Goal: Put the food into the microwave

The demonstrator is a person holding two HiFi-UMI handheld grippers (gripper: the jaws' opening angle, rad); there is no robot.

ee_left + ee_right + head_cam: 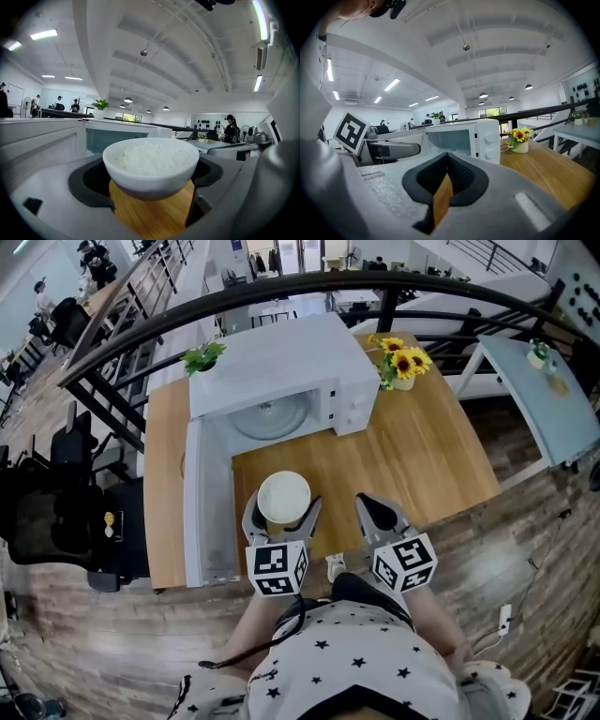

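The left gripper [282, 514] has its jaws clamped on either side of a white bowl [151, 164] heaped with rice [284, 495], held over the table [441, 456] just in front of the microwave [281, 357]. The microwave's door [208, 507] is swung wide open to the left, showing the turntable [272, 415] inside. The right gripper [377, 507] is beside the bowl, jaws almost together with nothing between them. A plant [203, 356] sits on top of the microwave; sunflowers [401, 362] stand on the table to its right
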